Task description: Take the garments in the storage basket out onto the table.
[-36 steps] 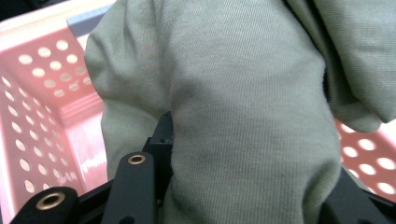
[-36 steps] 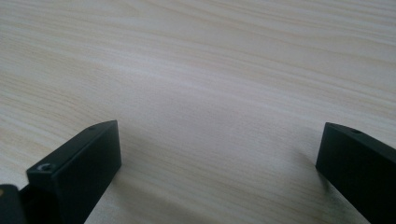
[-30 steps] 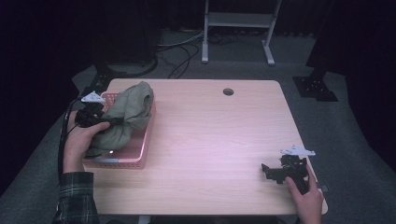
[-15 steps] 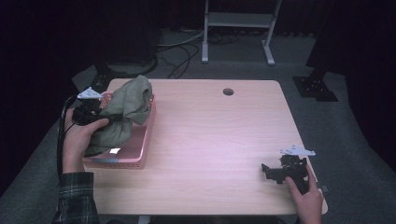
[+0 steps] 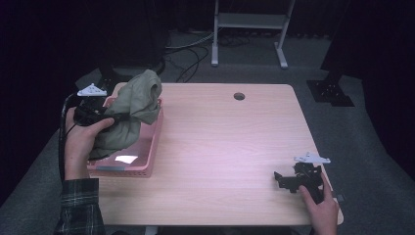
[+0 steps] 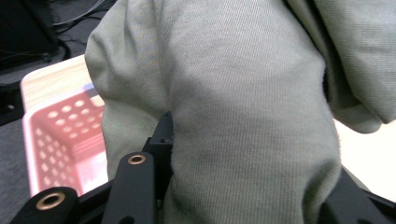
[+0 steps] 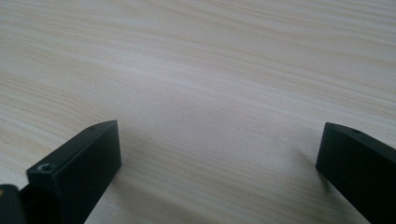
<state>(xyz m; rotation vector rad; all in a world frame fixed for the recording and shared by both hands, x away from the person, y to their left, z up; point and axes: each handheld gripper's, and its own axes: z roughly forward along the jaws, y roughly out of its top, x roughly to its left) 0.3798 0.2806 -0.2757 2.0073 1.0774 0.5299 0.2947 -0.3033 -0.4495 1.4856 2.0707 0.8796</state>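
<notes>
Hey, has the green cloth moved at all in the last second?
Yes. The left gripper has lifted the green cloth up and toward the far left corner of the pink basket, which is where it was on the table.

Dim room with black surroundings, light falling from above onto the wooden table (image 5: 225,147) — bright glare patch inside the pink basket (image 5: 126,159), close jaws soft-focused, soft shadows under them.

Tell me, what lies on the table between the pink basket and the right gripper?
Nothing: in the high view, bare wooden table runs from the pink basket to the right gripper.
</notes>
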